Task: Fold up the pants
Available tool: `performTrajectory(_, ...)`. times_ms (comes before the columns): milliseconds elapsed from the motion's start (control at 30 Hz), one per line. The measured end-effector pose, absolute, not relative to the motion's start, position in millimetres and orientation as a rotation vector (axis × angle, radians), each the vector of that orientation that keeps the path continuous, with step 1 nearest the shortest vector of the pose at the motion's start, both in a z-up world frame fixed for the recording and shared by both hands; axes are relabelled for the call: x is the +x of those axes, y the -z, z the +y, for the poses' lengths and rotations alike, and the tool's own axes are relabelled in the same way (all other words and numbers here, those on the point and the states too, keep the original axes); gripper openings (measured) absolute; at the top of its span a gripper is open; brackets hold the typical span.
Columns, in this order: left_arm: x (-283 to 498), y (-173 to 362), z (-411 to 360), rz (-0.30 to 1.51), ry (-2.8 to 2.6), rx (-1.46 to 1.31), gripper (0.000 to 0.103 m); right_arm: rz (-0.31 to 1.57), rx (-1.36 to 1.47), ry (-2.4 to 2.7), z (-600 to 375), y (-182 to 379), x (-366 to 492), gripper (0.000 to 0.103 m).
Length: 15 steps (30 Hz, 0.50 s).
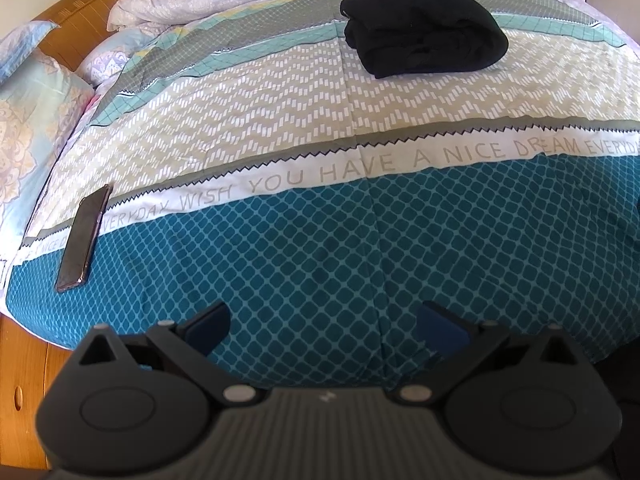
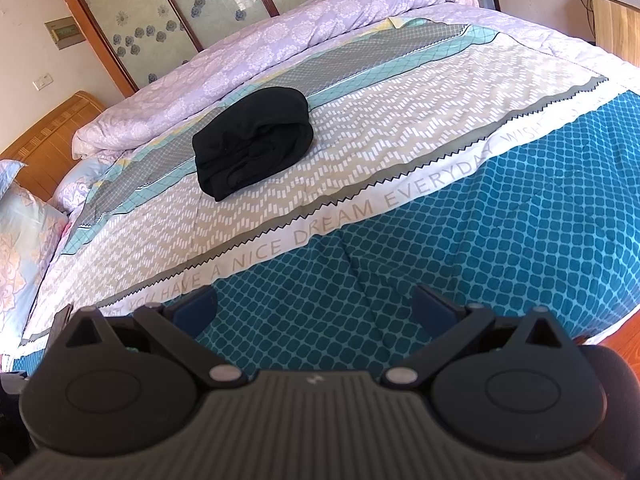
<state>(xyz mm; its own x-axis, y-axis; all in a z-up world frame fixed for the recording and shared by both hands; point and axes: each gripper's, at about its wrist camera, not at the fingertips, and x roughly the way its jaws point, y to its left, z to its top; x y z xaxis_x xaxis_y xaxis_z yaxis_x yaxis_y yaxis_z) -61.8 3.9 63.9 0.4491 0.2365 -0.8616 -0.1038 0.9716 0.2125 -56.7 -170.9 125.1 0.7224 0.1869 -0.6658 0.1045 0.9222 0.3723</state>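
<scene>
Black pants [image 1: 424, 30] lie in a folded bundle on the patterned bedspread [image 1: 320, 240], far from both grippers; they also show in the right wrist view [image 2: 252, 140], left of centre. My left gripper [image 1: 324, 324] is open and empty, held over the teal front part of the bed. My right gripper [image 2: 316, 308] is open and empty too, over the same teal band near the bed's front edge.
A dark phone [image 1: 84, 240] lies on the bed at the left. A rolled lilac quilt [image 2: 280, 36] runs along the far side. Pillows [image 1: 28, 120] and a wooden headboard [image 1: 80, 12] are at the left. Wooden floor [image 2: 624, 332] shows at the right.
</scene>
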Motion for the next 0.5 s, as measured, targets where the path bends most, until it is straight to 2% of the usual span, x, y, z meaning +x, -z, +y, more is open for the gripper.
performTrajectory(500,-64.7,-74.9,6.3,1.043,-0.190,0.123,0.103,0.745,0.384,-0.045,-167.8,-133.4,-61.2,0.103)
